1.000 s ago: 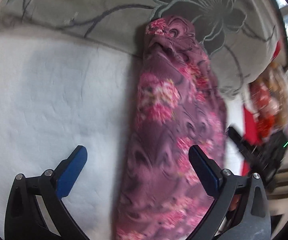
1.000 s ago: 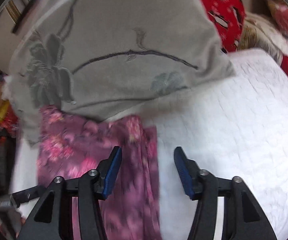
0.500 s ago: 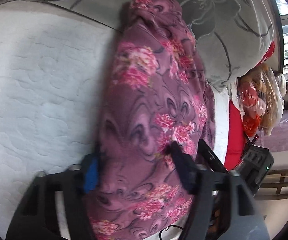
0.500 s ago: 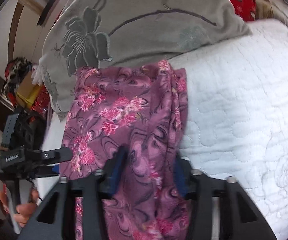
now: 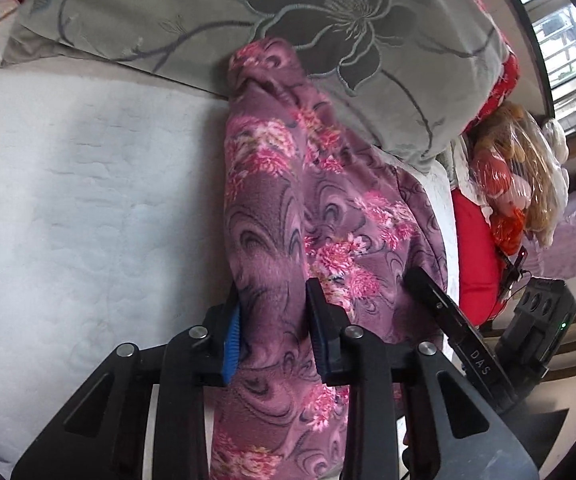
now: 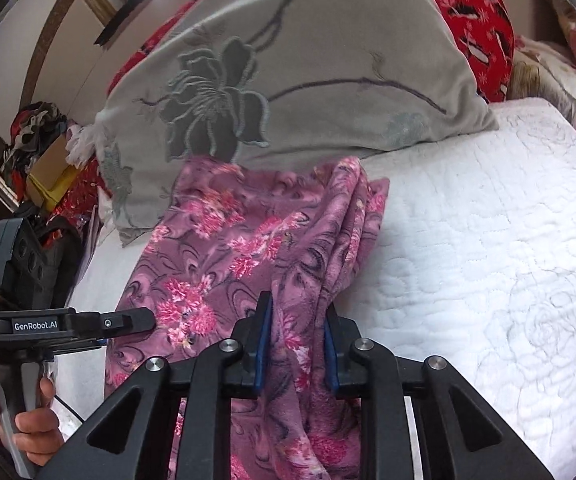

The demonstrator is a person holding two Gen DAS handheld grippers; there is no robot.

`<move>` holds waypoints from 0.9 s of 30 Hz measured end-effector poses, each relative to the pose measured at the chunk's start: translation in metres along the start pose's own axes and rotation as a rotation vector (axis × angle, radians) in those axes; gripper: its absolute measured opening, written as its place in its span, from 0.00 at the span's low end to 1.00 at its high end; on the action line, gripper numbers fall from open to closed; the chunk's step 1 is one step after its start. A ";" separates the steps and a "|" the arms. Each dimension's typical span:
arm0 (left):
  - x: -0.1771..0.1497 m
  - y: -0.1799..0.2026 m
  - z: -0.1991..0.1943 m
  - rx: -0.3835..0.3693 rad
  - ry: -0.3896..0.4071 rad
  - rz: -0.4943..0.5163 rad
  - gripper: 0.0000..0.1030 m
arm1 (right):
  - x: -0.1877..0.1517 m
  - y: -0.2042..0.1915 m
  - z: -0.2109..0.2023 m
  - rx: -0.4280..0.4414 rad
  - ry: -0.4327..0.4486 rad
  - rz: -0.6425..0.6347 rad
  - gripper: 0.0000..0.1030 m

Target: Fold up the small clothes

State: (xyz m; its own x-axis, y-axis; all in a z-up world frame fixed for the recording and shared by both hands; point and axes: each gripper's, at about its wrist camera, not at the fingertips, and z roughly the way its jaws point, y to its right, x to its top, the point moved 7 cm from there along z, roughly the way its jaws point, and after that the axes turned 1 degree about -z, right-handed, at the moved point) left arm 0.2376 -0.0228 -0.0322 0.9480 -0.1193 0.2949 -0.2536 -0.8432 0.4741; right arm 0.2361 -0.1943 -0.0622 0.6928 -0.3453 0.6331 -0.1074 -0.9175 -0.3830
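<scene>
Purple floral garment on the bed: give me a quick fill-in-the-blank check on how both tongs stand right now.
1. The left tongs are shut on the ____ floral garment.
2. The right tongs grip the same garment's bunched ____ edge.
3. The garment's far end lies against the grey ____.
4. Under it is a ____ quilted cover.

Missing: purple; right; pillow; white

Purple floral fleece garment lies bunched lengthwise on white quilt.

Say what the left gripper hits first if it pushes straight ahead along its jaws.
The purple floral garment its jaws already clamp; past that fold, probably the grey flowered pillow, though depth is unclear.
</scene>
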 end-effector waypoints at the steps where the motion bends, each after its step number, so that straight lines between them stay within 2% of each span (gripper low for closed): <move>1: -0.002 -0.001 -0.004 0.004 0.004 0.002 0.26 | -0.001 -0.004 -0.003 0.006 0.003 0.002 0.21; 11: -0.037 -0.033 -0.038 0.049 0.026 -0.013 0.26 | -0.042 -0.056 -0.017 0.056 -0.020 -0.003 0.21; 16: -0.059 -0.063 -0.046 0.040 0.014 -0.045 0.26 | -0.066 -0.077 -0.017 0.076 -0.041 -0.012 0.21; 20: -0.070 -0.097 -0.030 0.084 -0.034 -0.098 0.28 | -0.093 -0.066 0.002 -0.001 -0.122 -0.002 0.23; 22: -0.072 -0.105 -0.029 0.017 -0.046 -0.126 0.31 | -0.104 -0.052 0.013 -0.055 -0.166 0.025 0.30; 25: -0.064 -0.107 -0.043 -0.010 -0.005 -0.105 0.31 | -0.098 -0.047 0.006 -0.042 -0.135 0.055 0.32; 27: -0.049 -0.096 -0.054 0.011 0.050 -0.047 0.31 | -0.084 -0.046 -0.004 -0.091 -0.085 0.041 0.33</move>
State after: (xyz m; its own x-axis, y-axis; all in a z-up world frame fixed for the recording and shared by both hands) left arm 0.2048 0.0923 -0.0472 0.9481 -0.0535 0.3136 -0.2067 -0.8530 0.4792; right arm 0.1803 -0.1242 -0.0952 0.7438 -0.3682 0.5579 -0.1978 -0.9185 -0.3424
